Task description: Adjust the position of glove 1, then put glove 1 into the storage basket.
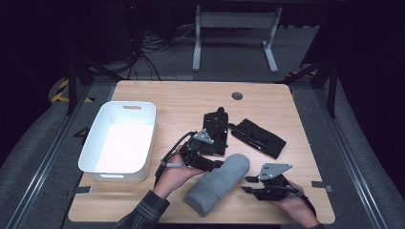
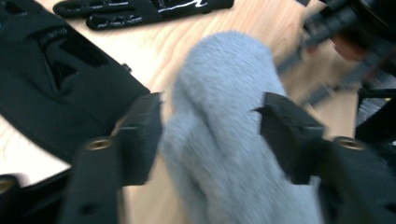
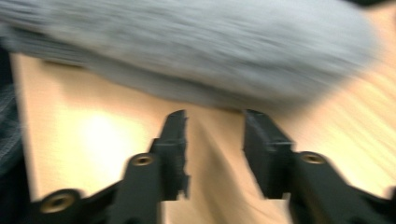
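Bright table, dark surroundings; gripper views motion-blurred.

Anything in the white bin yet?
No. In the high view the white bin shows a bare floor; the grey mitten lies on the table.

The left gripper (image 1: 220, 164), black with a grey three-cornered plate on top, sits in the person's left hand (image 1: 174, 174), which comes in from the bottom edge in a dark checked sleeve (image 1: 145, 210). It points to the right and its jaws stand apart, not pressing on anything. The right gripper (image 1: 246, 183), black with the same kind of plate, lies low in the right hand (image 1: 291, 202). It points to the left, and its jaws are apart with nothing between them.
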A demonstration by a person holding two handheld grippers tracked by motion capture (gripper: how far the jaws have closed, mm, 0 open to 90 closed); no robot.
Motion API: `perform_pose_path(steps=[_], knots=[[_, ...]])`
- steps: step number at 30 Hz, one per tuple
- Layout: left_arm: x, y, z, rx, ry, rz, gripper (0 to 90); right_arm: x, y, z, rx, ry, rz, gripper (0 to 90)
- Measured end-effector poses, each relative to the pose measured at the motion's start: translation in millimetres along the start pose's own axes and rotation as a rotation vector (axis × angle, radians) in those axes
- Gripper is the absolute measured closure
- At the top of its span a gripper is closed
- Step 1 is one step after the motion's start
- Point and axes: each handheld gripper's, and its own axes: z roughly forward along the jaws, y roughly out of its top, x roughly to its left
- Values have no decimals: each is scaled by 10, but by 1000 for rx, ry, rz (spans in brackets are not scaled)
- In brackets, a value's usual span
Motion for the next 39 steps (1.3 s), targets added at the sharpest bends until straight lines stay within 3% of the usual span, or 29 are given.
perform_pose_path(steps=[3,7,14,21,27,30,35,39], knots=[[-60,-74,-32,-6,-3,-12,242,-141,-86,-68,-8,-67,52,356],[-98,-164,25,13,-13,-23,149,-291,-182,-80,-3,-126,108,247],[-101,-193,345,99,8,-30,77,-402,-255,-18,21,-160,148,198],[-74,-273,533,172,11,-37,38,-448,-283,-13,20,-193,162,159],[-10,-335,619,195,-28,-72,42,-461,-288,-5,10,-206,168,149],[-19,-334,619,198,-32,-62,67,-461,-295,15,14,-210,164,142],[-24,-327,602,204,-67,-44,202,-466,-310,35,-1,-221,169,104],[-21,-317,592,214,-103,-58,337,-471,-321,50,-13,-229,180,85]])
